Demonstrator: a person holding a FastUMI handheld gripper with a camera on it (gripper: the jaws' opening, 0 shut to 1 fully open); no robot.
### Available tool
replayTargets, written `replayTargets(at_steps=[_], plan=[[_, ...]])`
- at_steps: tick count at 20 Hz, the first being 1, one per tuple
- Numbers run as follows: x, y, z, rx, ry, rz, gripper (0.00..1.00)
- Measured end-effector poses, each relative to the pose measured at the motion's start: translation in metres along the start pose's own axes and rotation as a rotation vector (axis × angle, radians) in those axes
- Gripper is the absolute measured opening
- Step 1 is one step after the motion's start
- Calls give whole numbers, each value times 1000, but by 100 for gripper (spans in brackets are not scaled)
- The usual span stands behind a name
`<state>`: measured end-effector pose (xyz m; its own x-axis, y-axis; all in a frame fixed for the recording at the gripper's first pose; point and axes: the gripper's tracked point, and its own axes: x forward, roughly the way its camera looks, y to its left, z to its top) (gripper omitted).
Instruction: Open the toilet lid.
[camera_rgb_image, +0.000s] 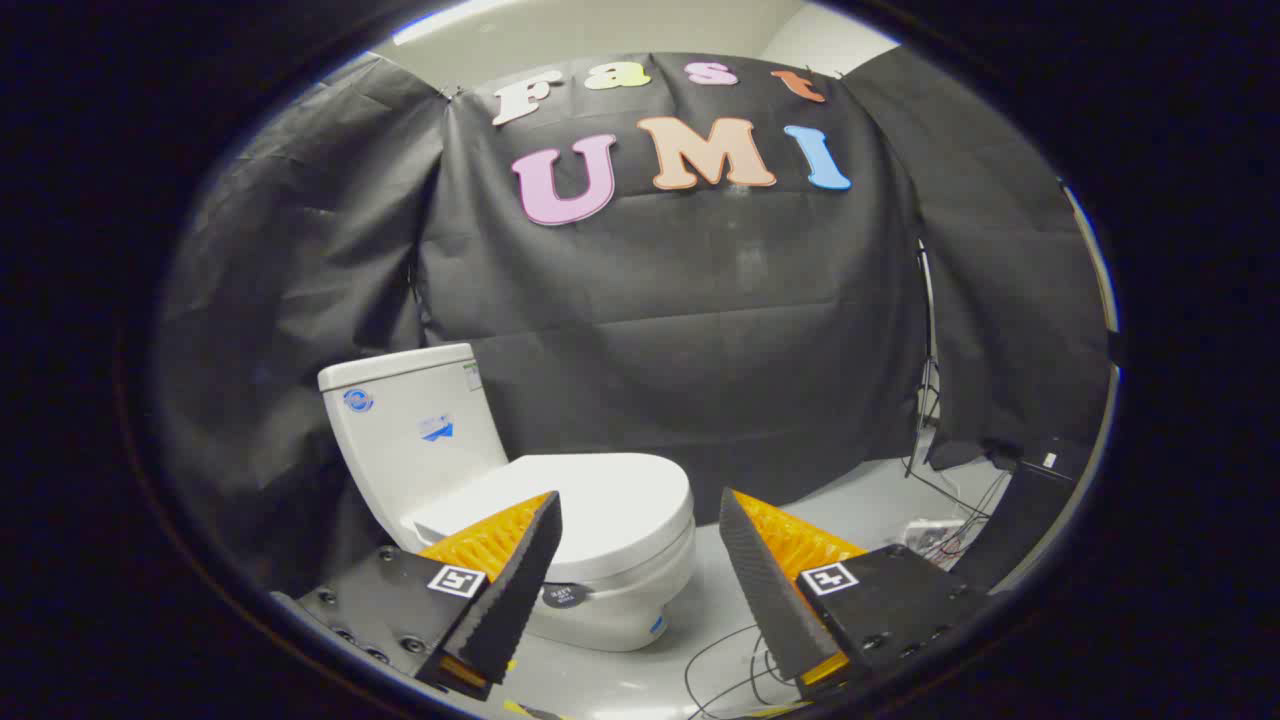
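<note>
A white toilet (600, 600) stands on the floor ahead and to the left, its tank (410, 430) against the black cloth wall. The lid (590, 505) lies flat and closed over the seat, its front rim just beyond my left fingertip. My gripper (640, 510) is open, with a wide gap between the fingers and nothing held. The left finger (510, 590) overlaps the near side of the lid in view; whether it touches is unclear. The right finger (770, 590) hangs over bare floor to the right of the bowl.
Black cloth hangs behind and on both sides of the toilet. Loose cables (730, 665) trail over the pale floor below the right finger. More wires and a dark box (1030, 500) sit at the far right beside a thin stand (928, 380).
</note>
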<state>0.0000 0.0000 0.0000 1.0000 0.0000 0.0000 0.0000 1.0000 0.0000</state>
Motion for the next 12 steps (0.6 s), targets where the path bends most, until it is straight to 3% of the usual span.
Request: replayTargets(at_steps=[8,12], plan=[[6,-11,-28,55,102,-33,99],[13,-12,-52,149,195,-43,99]])
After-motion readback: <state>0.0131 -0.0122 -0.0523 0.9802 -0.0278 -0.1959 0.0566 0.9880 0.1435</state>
